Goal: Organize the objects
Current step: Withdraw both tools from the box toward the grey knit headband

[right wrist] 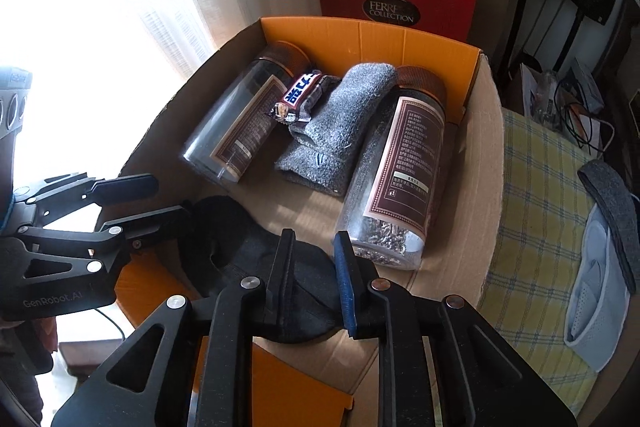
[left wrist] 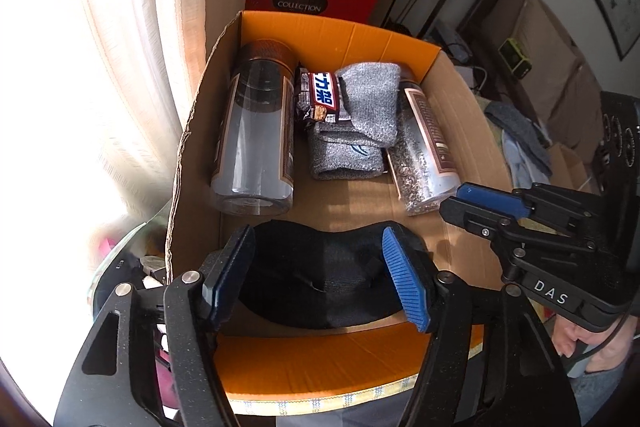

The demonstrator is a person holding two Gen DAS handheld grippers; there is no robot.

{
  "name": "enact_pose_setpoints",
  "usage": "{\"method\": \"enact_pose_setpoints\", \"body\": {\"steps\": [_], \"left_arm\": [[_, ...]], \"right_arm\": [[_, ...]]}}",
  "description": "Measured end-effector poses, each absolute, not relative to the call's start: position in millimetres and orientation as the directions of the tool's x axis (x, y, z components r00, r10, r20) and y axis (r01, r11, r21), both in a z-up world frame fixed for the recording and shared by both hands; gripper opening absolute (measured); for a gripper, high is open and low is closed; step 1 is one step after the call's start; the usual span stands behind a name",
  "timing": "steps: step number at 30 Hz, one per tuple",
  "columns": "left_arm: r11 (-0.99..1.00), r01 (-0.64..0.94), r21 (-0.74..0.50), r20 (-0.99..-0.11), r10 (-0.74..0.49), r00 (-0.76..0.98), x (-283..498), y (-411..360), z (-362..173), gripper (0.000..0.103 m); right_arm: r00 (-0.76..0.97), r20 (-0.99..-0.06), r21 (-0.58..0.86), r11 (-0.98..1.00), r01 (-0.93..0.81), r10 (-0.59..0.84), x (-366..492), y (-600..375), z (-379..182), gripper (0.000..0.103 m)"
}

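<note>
- One cardboard box, frame centre: two jars, one grey sock, one snack bar.
- One black sock, lower centre.
- Left gripper: fingers spread around the black sock.
- Right gripper: fingers narrowly parted; pinching or not, I cannot tell.

The left gripper is black metal with round silver screws and blue ribbed pads. The right gripper looks the same. White letters on it say DAS. A bit of bare skin shows behind it.
</note>
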State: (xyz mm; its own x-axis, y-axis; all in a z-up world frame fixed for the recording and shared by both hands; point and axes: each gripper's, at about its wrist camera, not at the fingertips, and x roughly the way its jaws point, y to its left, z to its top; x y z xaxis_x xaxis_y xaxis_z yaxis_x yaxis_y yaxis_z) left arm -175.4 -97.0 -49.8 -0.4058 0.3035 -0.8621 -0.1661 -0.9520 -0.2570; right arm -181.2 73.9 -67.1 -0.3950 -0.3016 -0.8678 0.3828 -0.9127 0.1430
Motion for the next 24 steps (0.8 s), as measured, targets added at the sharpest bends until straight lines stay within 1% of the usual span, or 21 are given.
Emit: {"method": "enact_pose_setpoints", "body": {"steps": [1, 2, 3, 4, 5, 7, 9, 10, 12, 13, 15, 16, 19, 20, 21, 24], "left_arm": [[-0.951, -0.163, -0.264, -0.855, 0.309, -0.416, -176.7, -94.1, -45.4, 0.073], [-0.949, -0.162, -0.272, -0.848, 0.316, -0.425, -177.2, -92.5, -41.2, 0.078], [-0.946, -0.162, -0.28, -0.843, 0.323, -0.429, -177.9, -90.5, -38.2, 0.081], [-0.944, -0.161, -0.288, -0.841, 0.33, -0.429, -179.4, -88.0, -35.2, 0.081], [-0.942, -0.164, -0.294, -0.84, 0.336, -0.425, -181.0, -83.5, -32.8, 0.081], [-0.939, -0.173, -0.298, -0.84, 0.344, -0.421, -181.3, -74.2, -30.2, 0.081], [-0.935, -0.186, -0.303, -0.839, 0.354, -0.414, -183.7, -62.0, -27.8, 0.082], [-0.932, -0.192, -0.308, -0.838, 0.362, -0.409, -184.7, -55.4, -27.1, 0.082], [-0.923, -0.209, -0.324, -0.834, 0.383, -0.398, -185.3, -42.2, -26.0, 0.092], [-0.916, -0.22, -0.334, -0.83, 0.397, -0.393, -184.9, -35.8, -25.2, 0.093], [-0.906, -0.243, -0.348, -0.825, 0.418, -0.381, -185.4, -22.2, -23.5, 0.093], [-0.904, -0.249, -0.346, -0.825, 0.42, -0.378, -185.6, -15.0, -23.0, 0.093], [-0.897, -0.267, -0.353, -0.824, 0.433, -0.365, -187.6, 8.4, -23.1, 0.095], [-0.893, -0.273, -0.358, -0.823, 0.439, -0.361, -188.6, 15.6, -23.1, 0.1], [-0.889, -0.279, -0.363, -0.82, 0.447, -0.359, -189.6, 23.3, -22.7, 0.102], [-0.882, -0.299, -0.364, -0.816, 0.457, -0.355, -192.4, 47.1, -19.8, 0.102]], "right_arm": [[-0.406, -0.862, 0.143, -0.914, 0.379, -0.304, -178.7, 78.1, -62.4, 0.026], [-0.416, -0.857, 0.144, -0.916, 0.375, -0.305, -179.8, 82.9, -54.7, 0.028], [-0.427, -0.851, 0.143, -0.918, 0.37, -0.305, -177.9, 87.8, -50.1, 0.033], [-0.437, -0.846, 0.143, -0.92, 0.364, -0.305, -177.3, 92.3, -46.2, 0.038], [-0.446, -0.842, 0.142, -0.924, 0.356, -0.302, -176.6, 97.5, -42.0, 0.041], [-0.468, -0.836, 0.135, -0.933, 0.333, -0.288, -175.4, 108.4, -32.6, 0.054], [-0.493, -0.828, 0.124, -0.944, 0.306, -0.268, -173.7, 125.5, -25.7, 0.059], [-0.504, -0.825, 0.118, -0.949, 0.291, -0.257, -173.1, 134.7, -22.9, 0.059], [-0.519, -0.821, 0.114, -0.96, 0.257, -0.237, -171.9, 155.7, -18.4, 0.062], [-0.524, -0.819, 0.118, -0.963, 0.242, -0.233, -170.7, 166.3, -16.6, 0.064], [-0.531, -0.814, 0.133, -0.966, 0.222, -0.234, -168.1, 186.3, -12.9, 0.074], [-0.539, -0.811, 0.134, -0.969, 0.207, -0.227, -166.6, 196.4, -11.3, 0.076], [-0.557, -0.809, 0.123, -0.98, 0.156, -0.191, -162.0, 223.2, -8.8, 0.077], [-0.559, -0.808, 0.124, -0.982, 0.144, -0.185, -160.0, 231.7, -7.8, 0.077], [-0.562, -0.808, 0.123, -0.984, 0.132, -0.177, -158.5, 239.3, -7.5, 0.077], [-0.574, -0.805, 0.115, -0.989, 0.091, -0.147, -154.7, 260.4, -6.9, 0.077]]}}
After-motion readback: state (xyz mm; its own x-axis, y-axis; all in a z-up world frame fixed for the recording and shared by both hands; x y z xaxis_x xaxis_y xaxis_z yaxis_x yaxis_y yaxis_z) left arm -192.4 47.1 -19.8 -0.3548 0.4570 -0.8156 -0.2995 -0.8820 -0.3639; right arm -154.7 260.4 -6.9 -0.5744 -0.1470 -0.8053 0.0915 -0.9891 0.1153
